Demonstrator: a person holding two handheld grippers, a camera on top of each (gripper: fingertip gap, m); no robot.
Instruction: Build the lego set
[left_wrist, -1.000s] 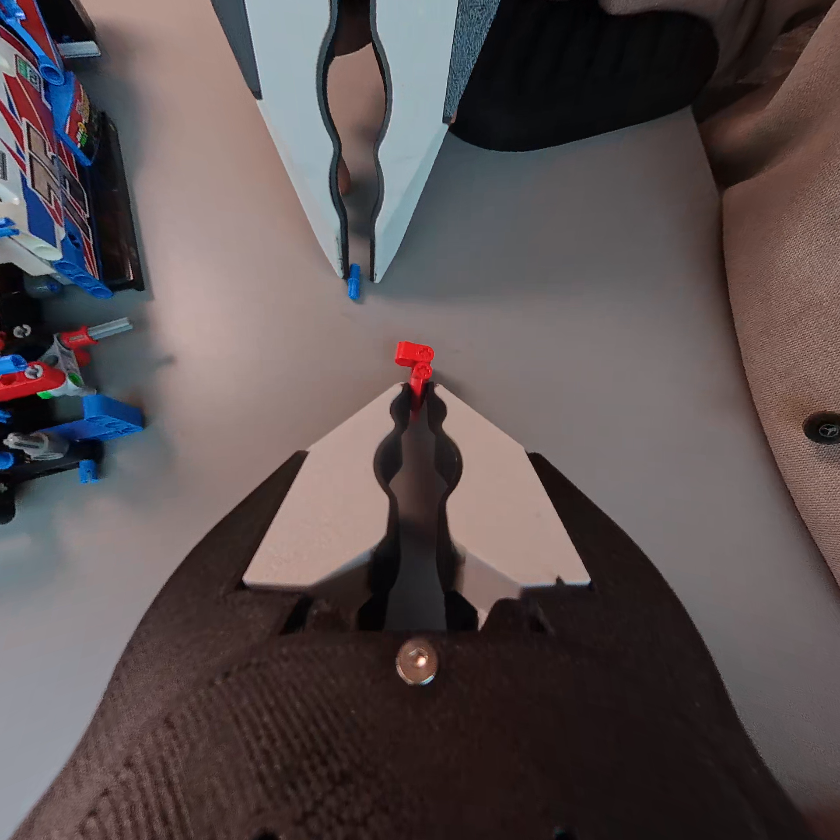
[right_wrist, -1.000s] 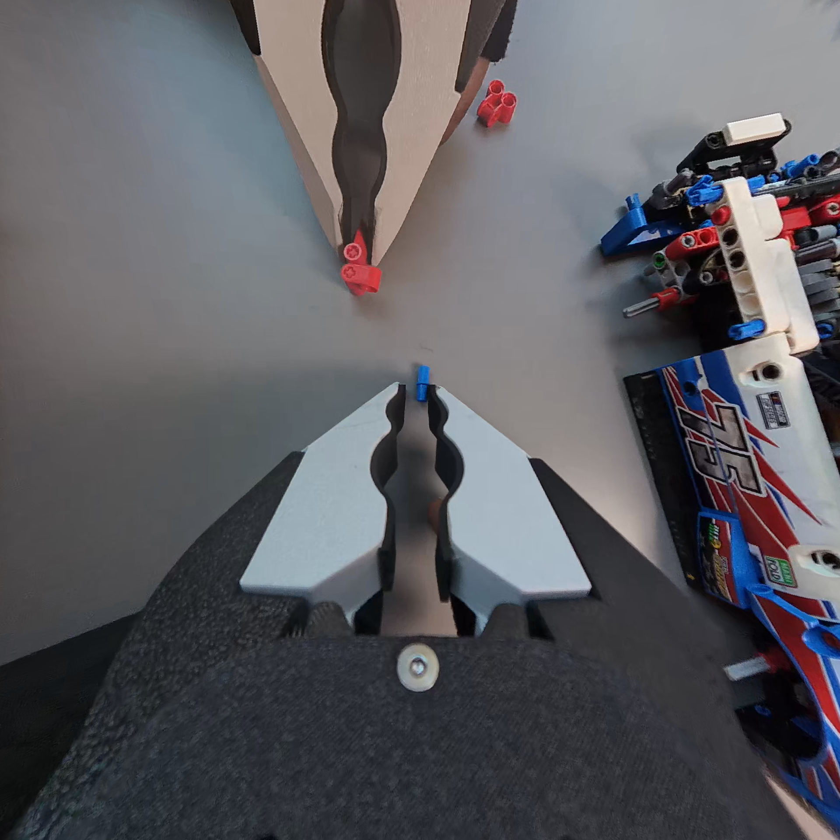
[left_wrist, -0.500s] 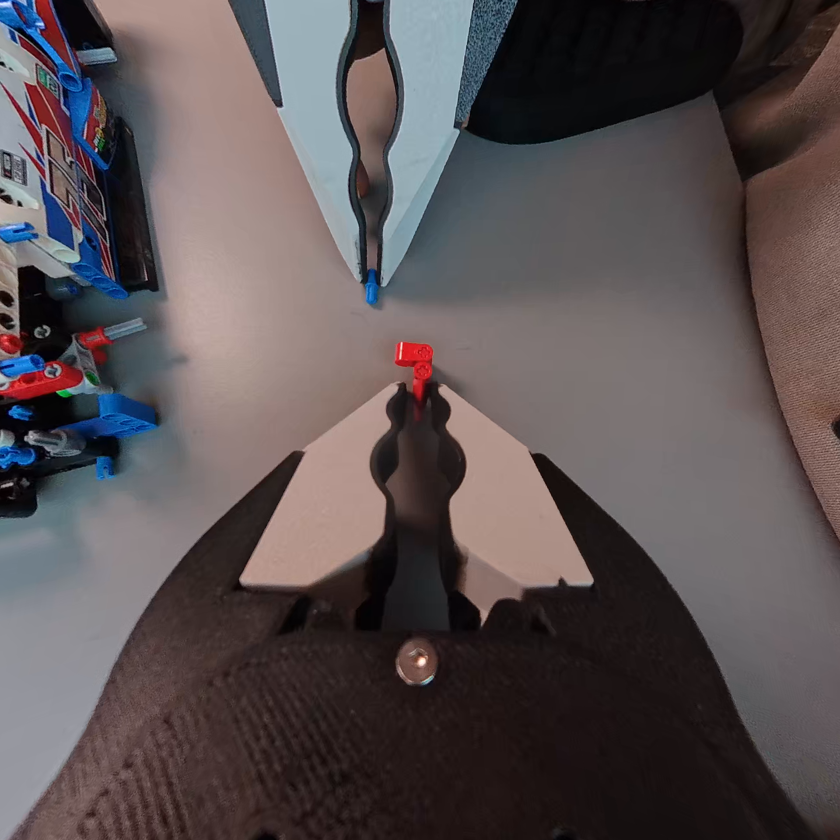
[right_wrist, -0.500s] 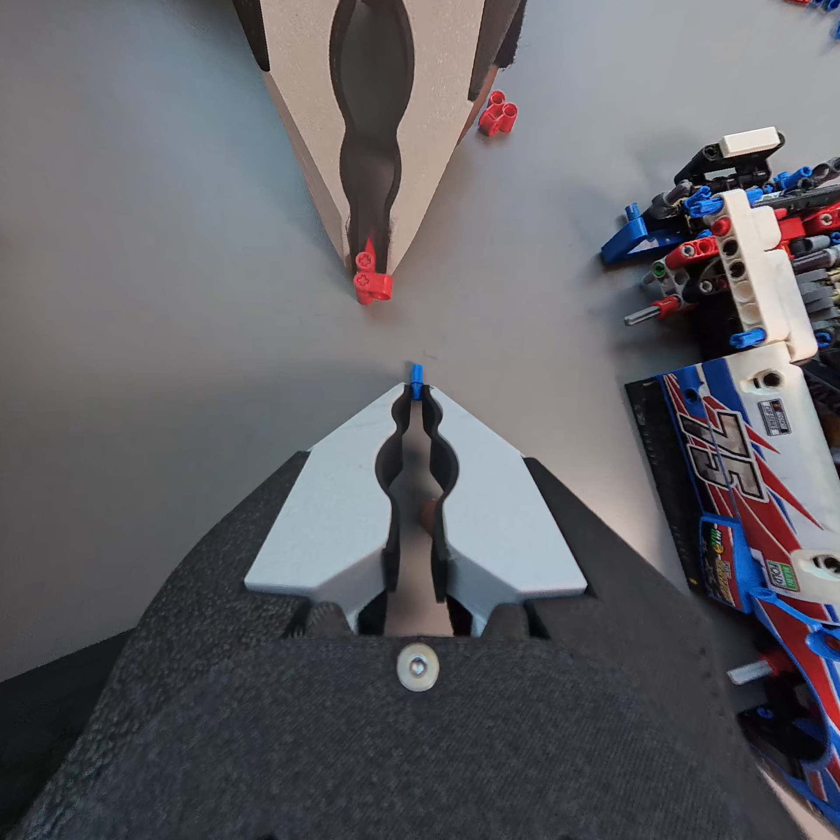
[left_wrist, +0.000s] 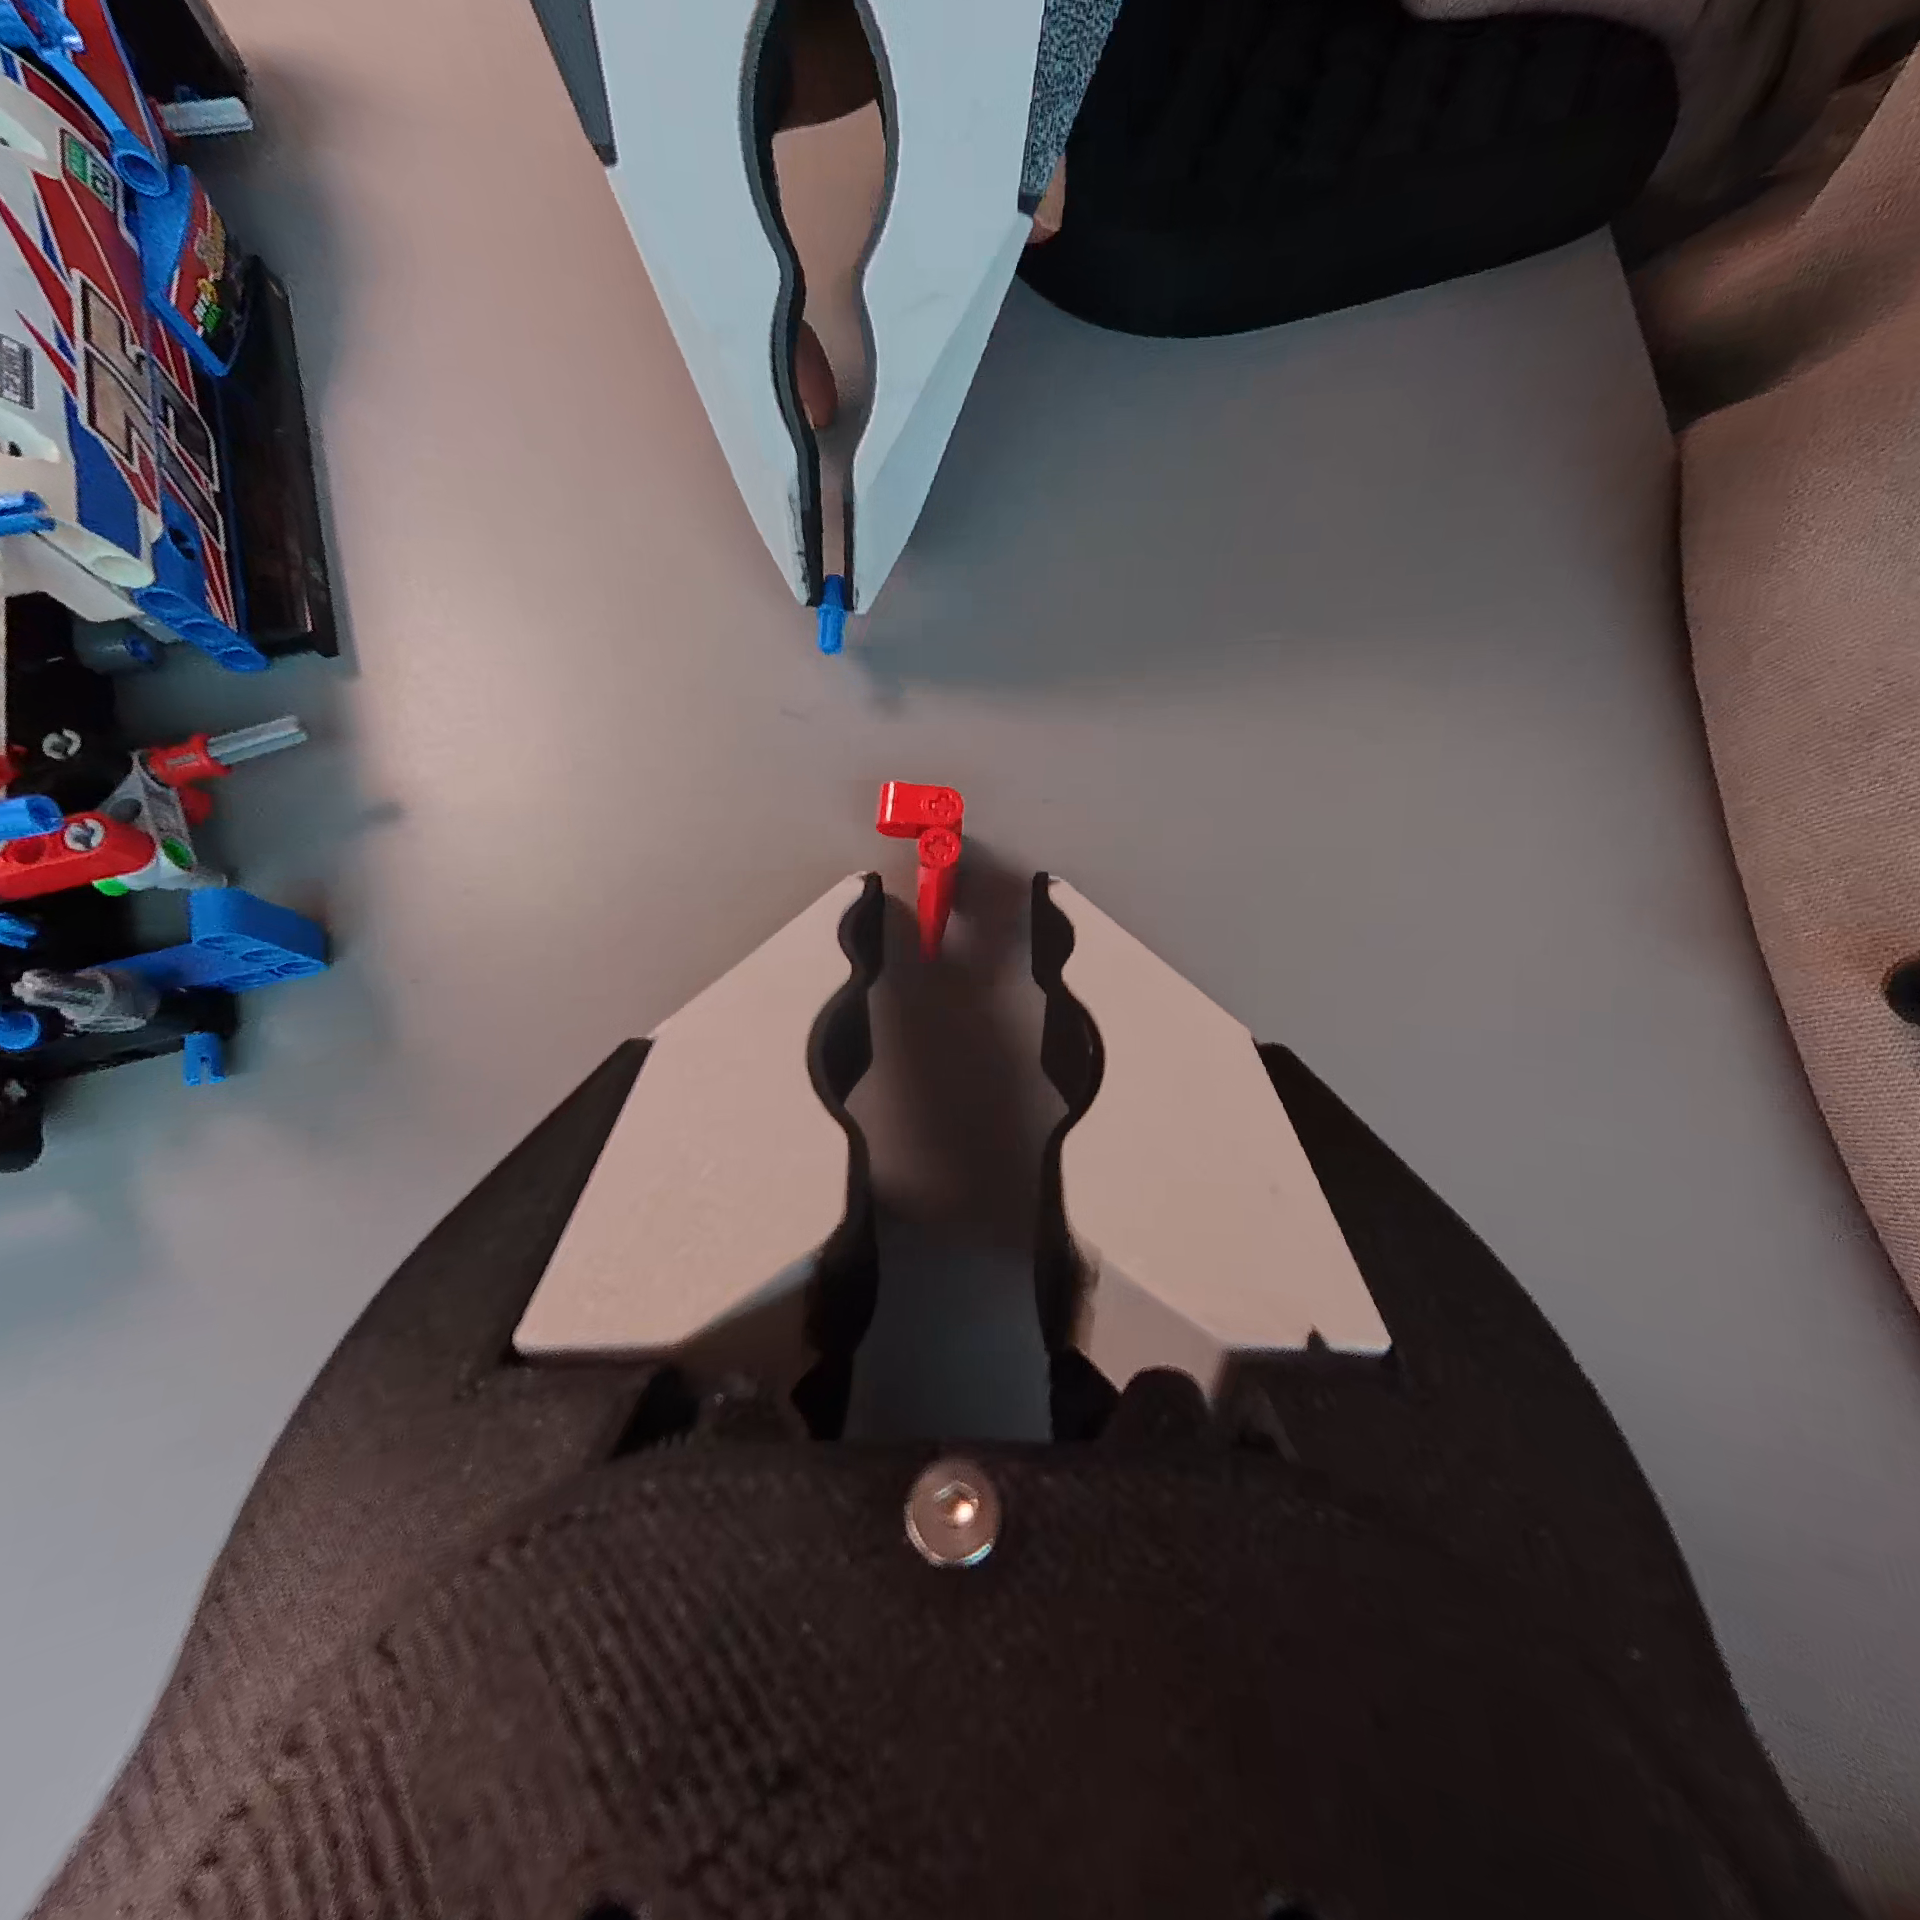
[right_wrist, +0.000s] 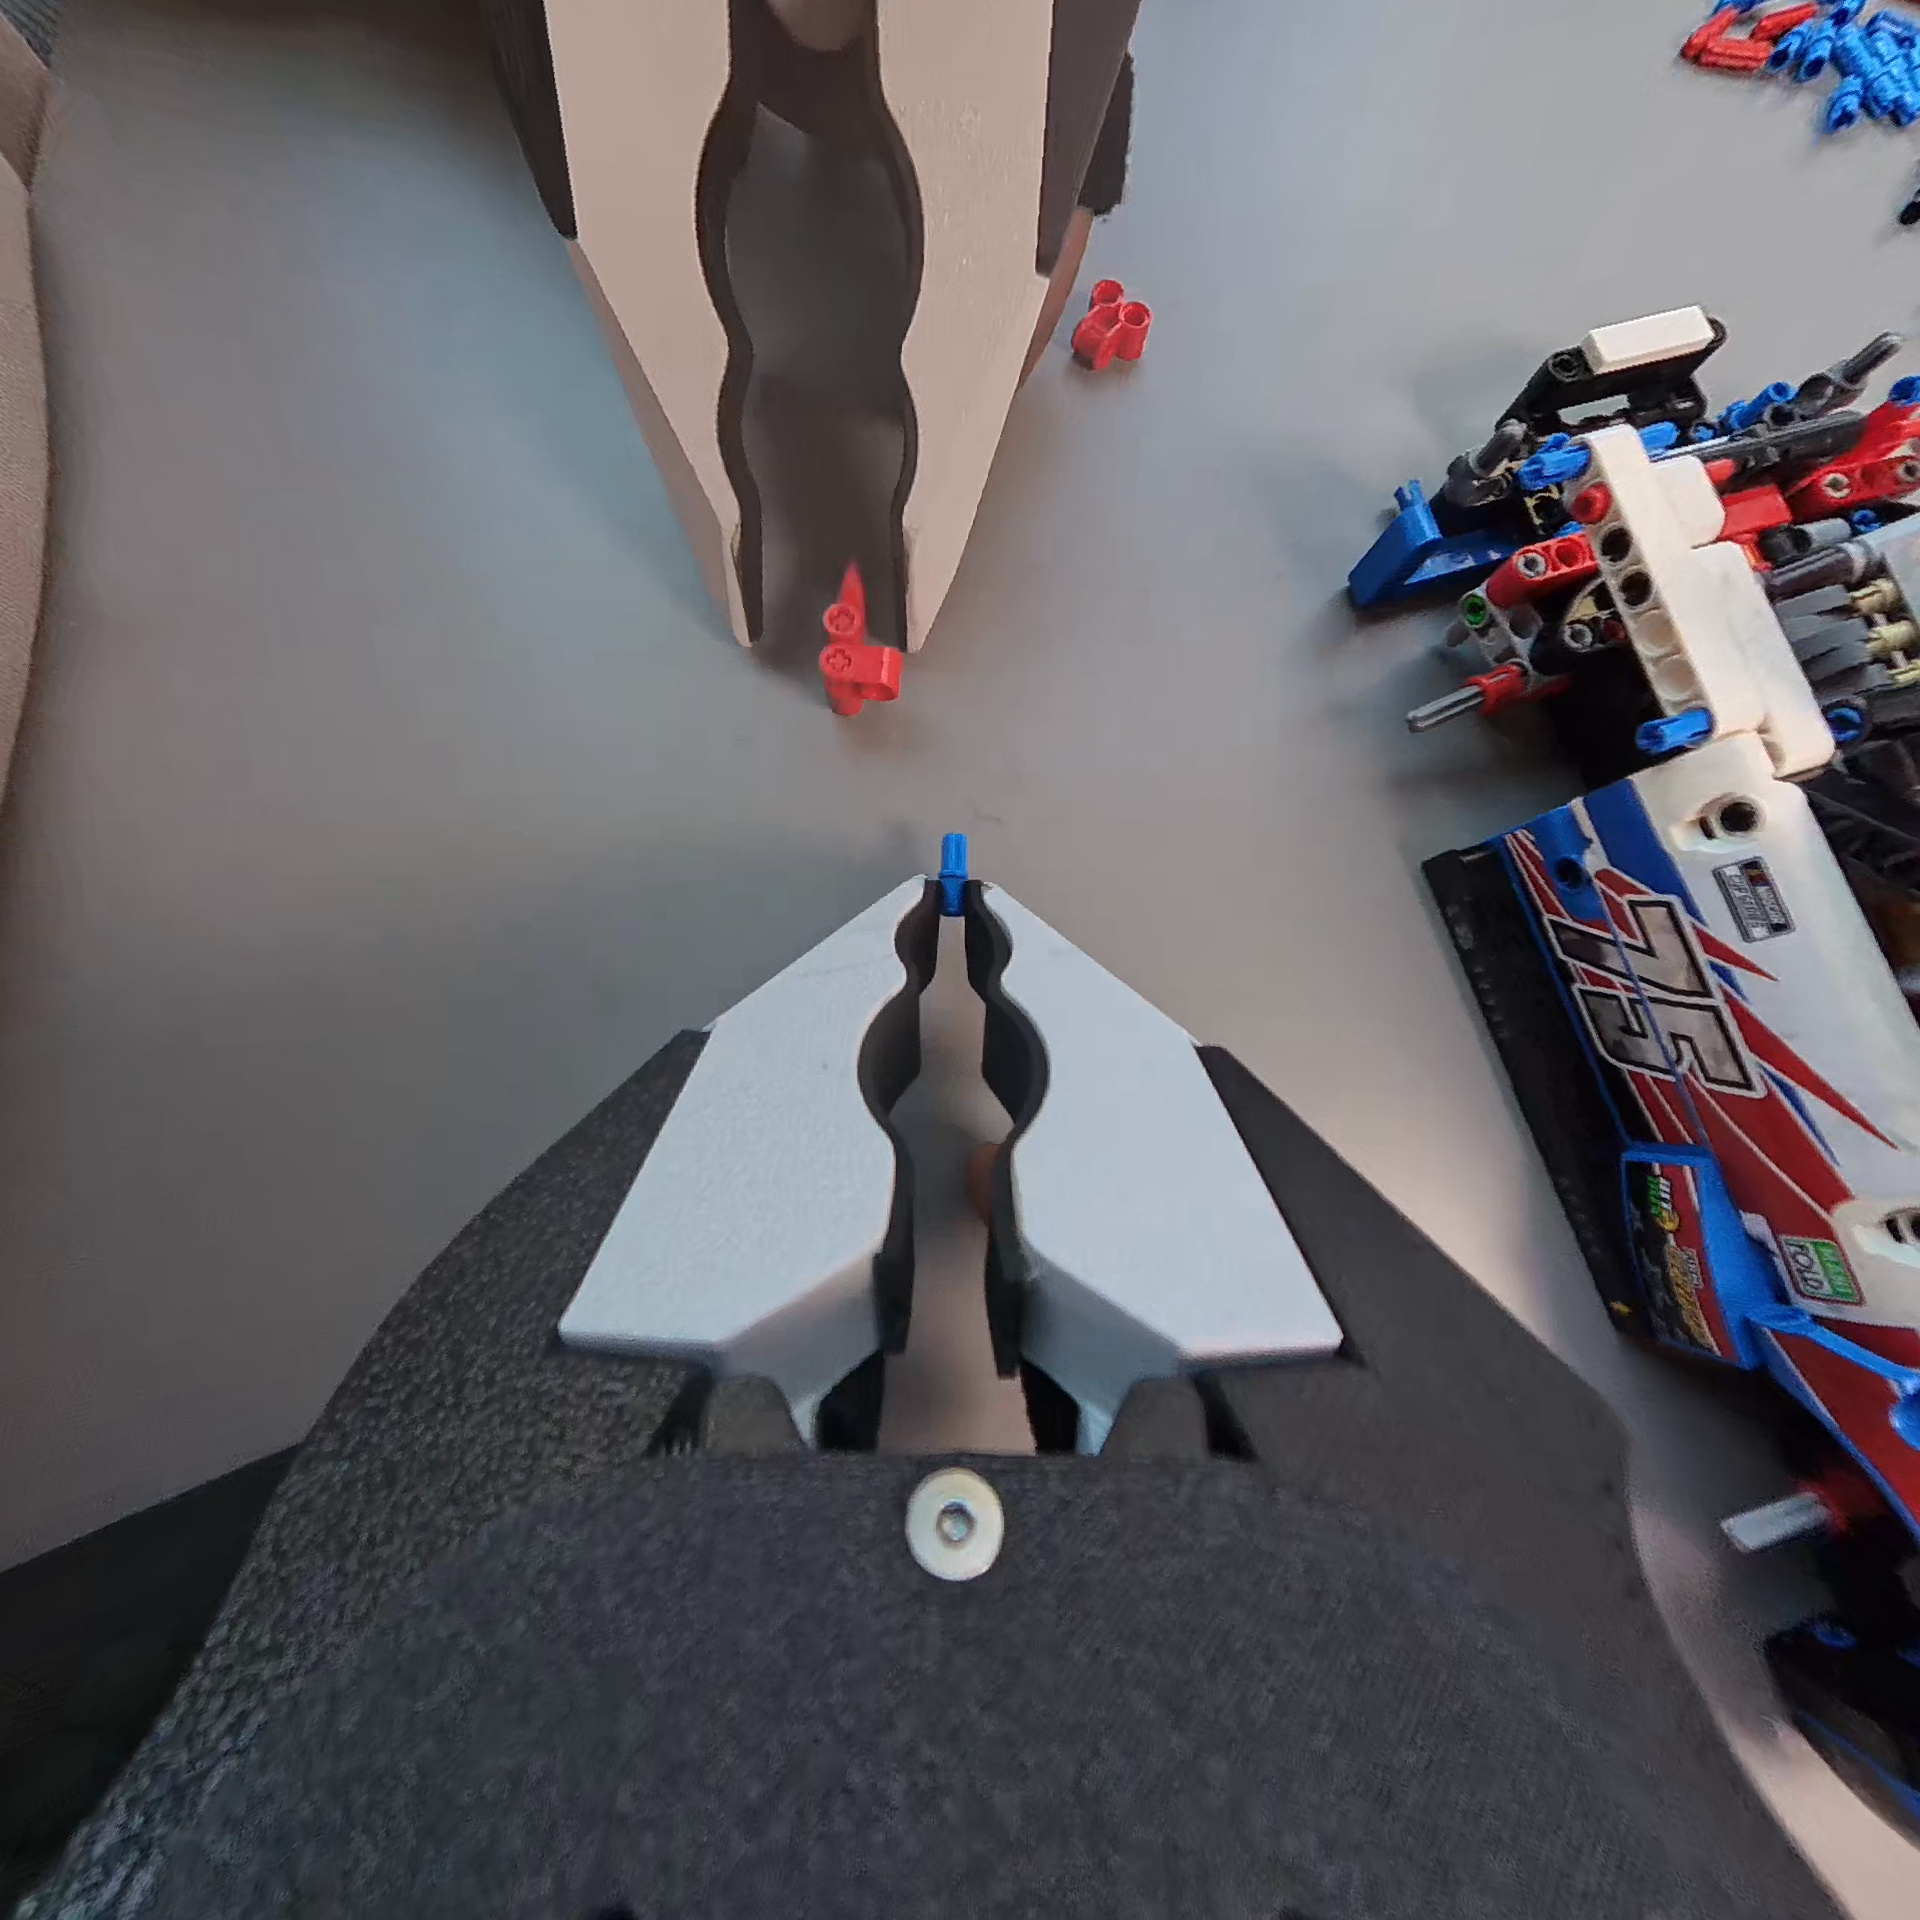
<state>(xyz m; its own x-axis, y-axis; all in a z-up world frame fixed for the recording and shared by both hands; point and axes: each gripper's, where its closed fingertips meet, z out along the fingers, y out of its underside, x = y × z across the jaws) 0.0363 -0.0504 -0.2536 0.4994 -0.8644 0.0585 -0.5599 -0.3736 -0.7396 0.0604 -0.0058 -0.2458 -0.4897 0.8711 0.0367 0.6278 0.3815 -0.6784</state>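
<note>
Centrally, angular red connector (left_wrist: 920, 831), loose.

Soft, even light falls on your grey table (left_wrist: 1299, 727); faint shadows pool beneath both grippers. Wide-angle distortion bends the edges, and the lego car (right_wrist: 1704, 1039) blurs toward the lower right corner.

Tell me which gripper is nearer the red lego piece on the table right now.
Left. The left gripper is open with the red piece at its fingertips; the right gripper, pinching a blue pin, faces it across a gap.
</note>
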